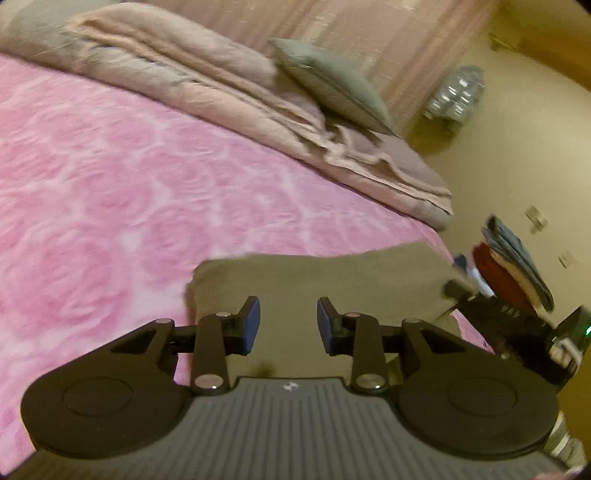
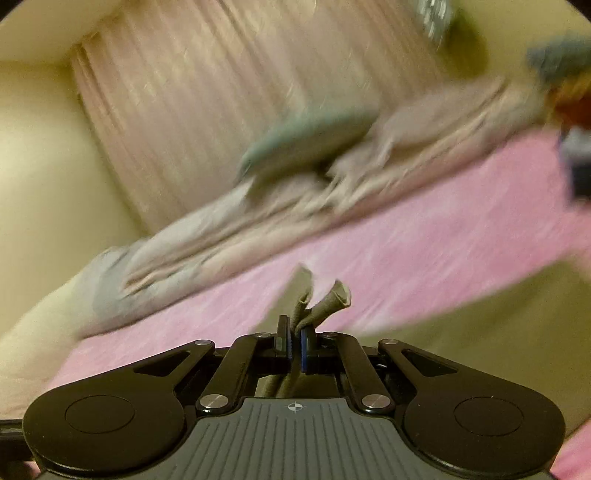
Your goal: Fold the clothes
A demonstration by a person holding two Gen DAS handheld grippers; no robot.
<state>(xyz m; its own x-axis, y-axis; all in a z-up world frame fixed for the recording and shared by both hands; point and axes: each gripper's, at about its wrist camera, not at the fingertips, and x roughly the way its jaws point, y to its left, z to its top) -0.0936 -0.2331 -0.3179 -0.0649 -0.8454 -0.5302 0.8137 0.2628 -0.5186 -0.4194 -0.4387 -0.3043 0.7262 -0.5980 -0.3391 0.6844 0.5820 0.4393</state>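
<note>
Nearest the left wrist camera, the left gripper (image 1: 288, 319) is hovering over an olive-brown garment (image 1: 332, 284), its blue-padded fingers (image 1: 252, 320) standing partly apart with nothing between them and pointing down at a slant toward the cloth. The garment is lying flat on the near right part of the bed, on a pink rose-patterned blanket (image 1: 110, 192) that is covering the bed from the left edge of the view to its right side. Along the far side of the bed, a folded beige quilt (image 1: 207, 96) is stretching from left to right, and a grey-green pillow (image 1: 332, 85) is leaning on its right end, in front of a pale pink curtain (image 1: 369, 33). At the right edge of this view the right gripper (image 1: 461, 288) is showing as a dark blurred shape by the garment's right edge, and behind it a stack of folded clothes (image 1: 517, 266), red, pale and dark grey, is sitting beyond the bed.

In the right wrist view, which is rolled and heavily blurred, the right gripper (image 2: 294, 345) is pinching a bunched fold of the olive-brown garment (image 2: 321, 306): its fingers (image 2: 283, 338) are closed tight on the cloth, which is sticking up past the tips and running back between them. The pink blanket (image 2: 443, 236) is slanting across behind, with the quilt (image 2: 229, 236), pillow (image 2: 314, 136) and curtain (image 2: 207, 110) beyond.
</note>
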